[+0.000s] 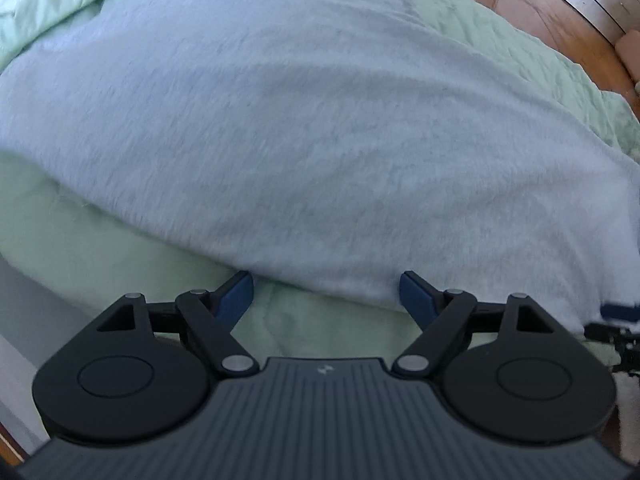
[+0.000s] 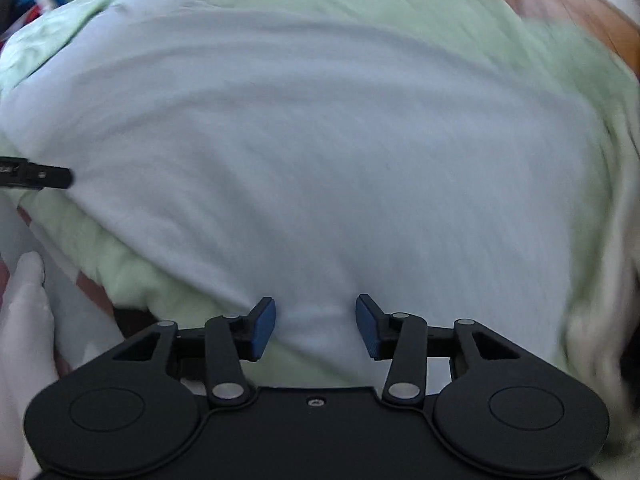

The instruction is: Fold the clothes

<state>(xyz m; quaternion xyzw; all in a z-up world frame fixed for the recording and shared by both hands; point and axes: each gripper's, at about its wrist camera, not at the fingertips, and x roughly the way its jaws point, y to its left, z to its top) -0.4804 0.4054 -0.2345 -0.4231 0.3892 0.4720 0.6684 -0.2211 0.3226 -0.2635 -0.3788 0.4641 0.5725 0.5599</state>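
A pale blue-grey garment (image 1: 304, 132) lies spread flat on a light green bedcover (image 1: 132, 248). My left gripper (image 1: 326, 294) stands open at the garment's near edge, its blue pads (image 1: 236, 296) on either side of the hem with nothing between them. In the right wrist view the same garment (image 2: 320, 160) fills the frame, blurred. My right gripper (image 2: 316, 324) is open, with the near edge of the cloth lying in the gap between its pads (image 2: 264, 326). The right gripper's tip (image 1: 618, 312) shows at the far right of the left view.
The green bedcover (image 2: 460, 20) stretches beyond the garment on all sides. Wooden floor (image 1: 560, 16) and a white wall base show at the upper right. A white-gloved hand (image 2: 24, 320) is at the lower left of the right view, with the left gripper's tip (image 2: 40, 176) above it.
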